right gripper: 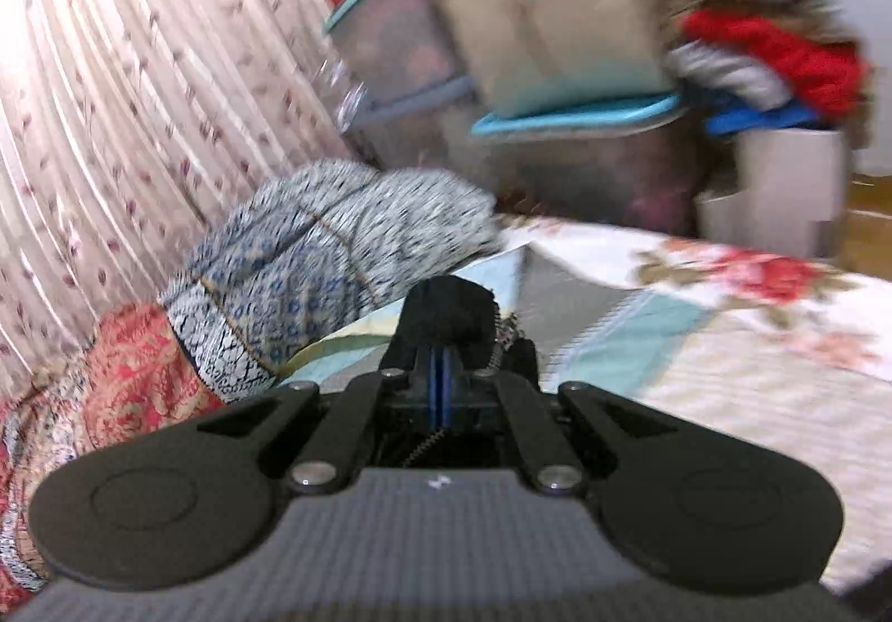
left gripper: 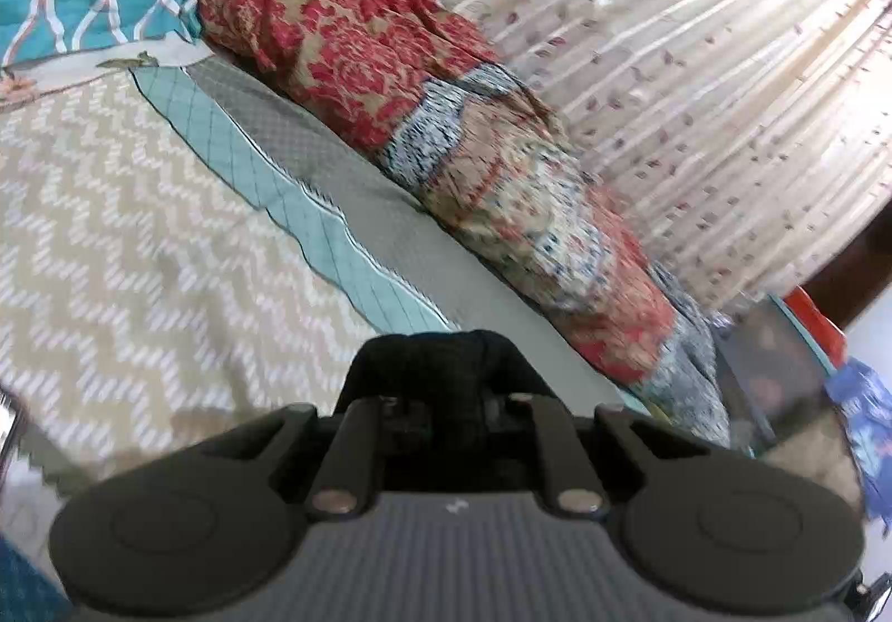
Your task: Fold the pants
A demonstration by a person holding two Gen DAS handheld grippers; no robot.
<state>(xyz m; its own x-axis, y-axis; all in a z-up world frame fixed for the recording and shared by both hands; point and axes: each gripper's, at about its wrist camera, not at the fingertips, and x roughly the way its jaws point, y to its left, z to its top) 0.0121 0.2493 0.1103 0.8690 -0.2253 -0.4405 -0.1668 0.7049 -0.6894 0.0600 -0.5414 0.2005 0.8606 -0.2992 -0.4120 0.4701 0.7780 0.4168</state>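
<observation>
Bedspread (left gripper: 139, 232) in zigzag, curtain (left gripper: 697, 92) behind; left claw (left gripper: 446, 343) and right claw (right gripper: 449, 299) pinching dark cloth

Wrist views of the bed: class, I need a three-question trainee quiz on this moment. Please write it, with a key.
1. True or false: the right gripper is open and empty.
2. In the left wrist view, what hangs behind the red patterned bedding? A a curtain, B a mirror, C a bookshelf.
3. Fill in: the beige and white bed cover has a ___ pattern.

Key
1. False: it is shut on the black pants, whose zipper shows beside the fingers.
2. A, the curtain.
3. Zigzag.
</observation>
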